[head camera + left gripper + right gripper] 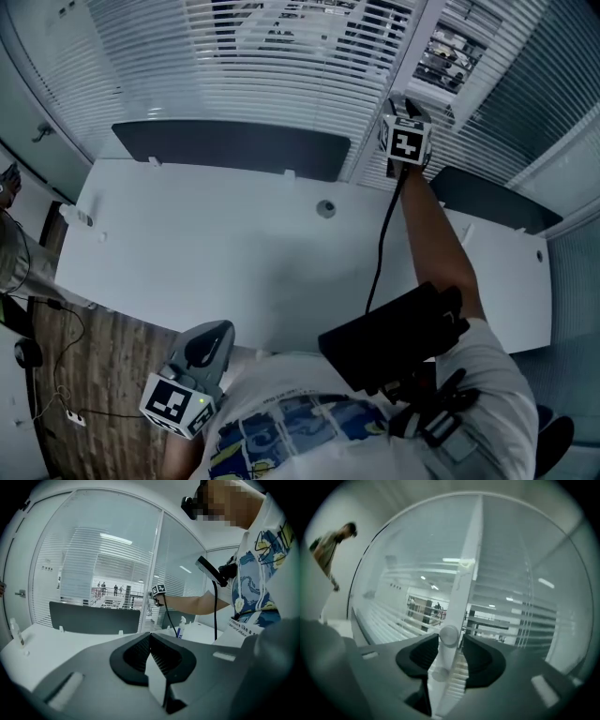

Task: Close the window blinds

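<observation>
White slatted blinds (281,66) hang behind the glass along the far side of the desk, their slats tilted so that the hall beyond shows through. My right gripper (397,101) is raised to the white window post (417,42). In the right gripper view a round silver knob (448,634) on that post (469,559) sits between the jaws of the right gripper (451,643), with a thin gap on each side. My left gripper (214,334) hangs low by my body, and its pads (140,651) meet at the tip with nothing held.
A white desk (234,253) runs under the window, with dark partition panels (225,145) at its back and a round grommet (325,208). A spray bottle (181,626) stands on it. A black cable (382,253) hangs from my right arm. A person (330,550) stands at the left.
</observation>
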### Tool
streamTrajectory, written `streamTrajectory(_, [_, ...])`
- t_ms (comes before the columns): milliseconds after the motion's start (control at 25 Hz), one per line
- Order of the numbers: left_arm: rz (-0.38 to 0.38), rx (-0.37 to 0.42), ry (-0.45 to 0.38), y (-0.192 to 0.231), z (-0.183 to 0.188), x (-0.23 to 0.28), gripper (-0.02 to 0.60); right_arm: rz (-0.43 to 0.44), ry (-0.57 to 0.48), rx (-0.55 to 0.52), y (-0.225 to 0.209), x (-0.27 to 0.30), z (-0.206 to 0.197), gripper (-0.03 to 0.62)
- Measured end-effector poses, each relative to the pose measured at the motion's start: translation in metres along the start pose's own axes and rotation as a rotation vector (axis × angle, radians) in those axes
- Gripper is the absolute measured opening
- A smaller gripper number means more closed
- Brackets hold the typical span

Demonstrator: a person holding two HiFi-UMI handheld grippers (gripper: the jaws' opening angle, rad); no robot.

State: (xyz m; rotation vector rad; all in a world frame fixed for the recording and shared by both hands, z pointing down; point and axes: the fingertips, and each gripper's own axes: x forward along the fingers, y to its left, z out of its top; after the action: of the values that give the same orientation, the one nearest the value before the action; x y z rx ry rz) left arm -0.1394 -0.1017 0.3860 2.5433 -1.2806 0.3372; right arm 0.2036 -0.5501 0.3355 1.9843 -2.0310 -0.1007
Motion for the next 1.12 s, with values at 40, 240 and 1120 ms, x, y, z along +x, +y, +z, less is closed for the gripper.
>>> streamTrajectory(40, [-0.001,0.0,0.003,0.0,-0.001,0.0,0.005,0.023,-0.002,0.11,0.0,0.001,0.0,0.156])
streamTrajectory(240, [-0.012,0.004,0.005,-0.002,-0.001,0.004,0.005,0.057,0.002,0.414,-0.004,0.004,0.007,0.156])
streamTrajectory(1120, [-0.029,-0.006,0.003,0.0,0.0,0.006,0.005,-0.208,0.049,-0.8,0.014,0.015,0.005,0.124])
